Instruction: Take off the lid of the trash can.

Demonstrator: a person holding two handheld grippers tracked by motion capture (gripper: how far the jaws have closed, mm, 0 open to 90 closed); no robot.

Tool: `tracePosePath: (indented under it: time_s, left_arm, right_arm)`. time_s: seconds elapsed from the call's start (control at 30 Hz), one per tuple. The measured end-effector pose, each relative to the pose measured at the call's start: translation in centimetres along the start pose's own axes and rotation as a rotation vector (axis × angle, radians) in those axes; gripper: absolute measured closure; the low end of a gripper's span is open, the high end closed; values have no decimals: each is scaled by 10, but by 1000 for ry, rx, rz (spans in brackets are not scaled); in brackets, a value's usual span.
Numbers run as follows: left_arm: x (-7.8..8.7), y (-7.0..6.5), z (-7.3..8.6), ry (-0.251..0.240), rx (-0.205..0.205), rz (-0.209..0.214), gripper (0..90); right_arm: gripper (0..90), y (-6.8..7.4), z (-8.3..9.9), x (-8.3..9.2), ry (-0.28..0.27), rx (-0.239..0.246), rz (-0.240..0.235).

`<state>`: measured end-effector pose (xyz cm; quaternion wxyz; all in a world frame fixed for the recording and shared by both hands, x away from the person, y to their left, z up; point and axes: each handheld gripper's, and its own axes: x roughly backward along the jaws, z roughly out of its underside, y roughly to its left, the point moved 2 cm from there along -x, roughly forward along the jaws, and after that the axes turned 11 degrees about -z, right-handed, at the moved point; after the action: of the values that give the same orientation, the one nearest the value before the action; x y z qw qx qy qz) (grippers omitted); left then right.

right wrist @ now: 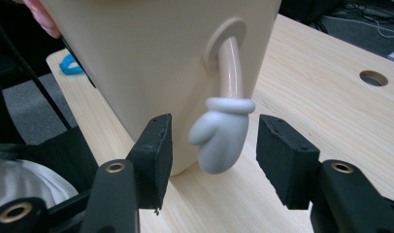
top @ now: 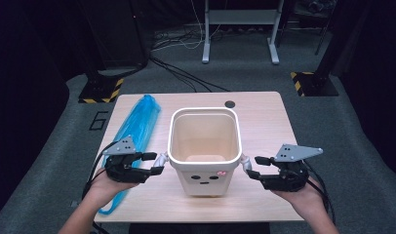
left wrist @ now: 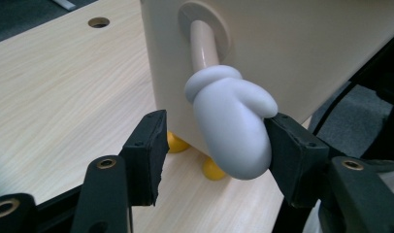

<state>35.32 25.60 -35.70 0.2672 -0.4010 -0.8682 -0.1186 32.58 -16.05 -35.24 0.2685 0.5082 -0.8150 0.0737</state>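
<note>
I have a cream bin (top: 205, 146) standing upright in the middle of the table (top: 264, 117), its open mouth up and its painted face toward me. It is taller than it is wide, so its long axis runs straight up, and it rests on small yellow feet (left wrist: 214, 168). From each side wall a thin arm comes out and hangs down, ending in a pale grey mitten.

My left gripper (top: 154, 163) is at the bin's left side. In the left gripper view the mitten (left wrist: 231, 124) hangs between the jaws, which stand apart: the right pad (left wrist: 292, 155) touches the mitten's edge, while the left pad (left wrist: 149, 150) is clear of it, so nothing is clamped.

My right gripper (top: 254, 166) is at the bin's right side. In the right gripper view its mitten (right wrist: 219, 138) hangs thumb to the left between the open jaws, with a gap on both sides.

A long blue bag (top: 135, 129) lies flat along the table's left edge, just behind my left gripper and apart from the bin. A round hole (top: 229, 104) sits in the tabletop behind the bin. Nothing lies between the grippers and the mittens.
</note>
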Motion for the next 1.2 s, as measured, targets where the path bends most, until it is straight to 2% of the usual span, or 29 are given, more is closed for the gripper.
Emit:
tracePosePath:
  time_s: [0.1, 0.23, 0.33, 0.43, 0.53, 0.77, 0.87, 0.97, 1.07, 1.2]
  left_arm:
    - [3, 1, 0, -12, 19, 32, 455]
    - [14, 3, -4, -66, 47, 60, 513]
    - [20, 2, -9, -72, 20, 48, 531]
    - [23, 2, -16, -60, -22, 19, 509]
    - [24, 4, -25, -65, -60, 12, 517]
    - [25, 11, -47, -88, -90, 41, 516]
    - [22, 14, -55, -96, -82, 74, 504]
    - [21, 16, -62, -107, -87, 81, 487]
    - [21, 17, -70, -118, -83, 73, 488]
    - [22, 24, -79, -131, -54, 77, 492]
  right_arm:
    - [462, 2, -3, 4, -17, 17, 9]
    - [473, 3, -9, 9, -19, 22, 0]
    - [498, 4, -14, 11, -6, 31, -5]
    - [512, 5, -20, 15, -12, 48, -6]
    - [540, 5, -26, 19, -26, 57, -41]
    - [549, 3, -40, 28, -56, 104, -116]
    - [536, 4, -45, 29, -44, 130, -151]
    - [521, 6, -50, 30, -45, 168, -170]
    - [515, 8, -56, 30, -26, 157, -183]
    - [511, 12, -65, 32, -32, 160, -214]
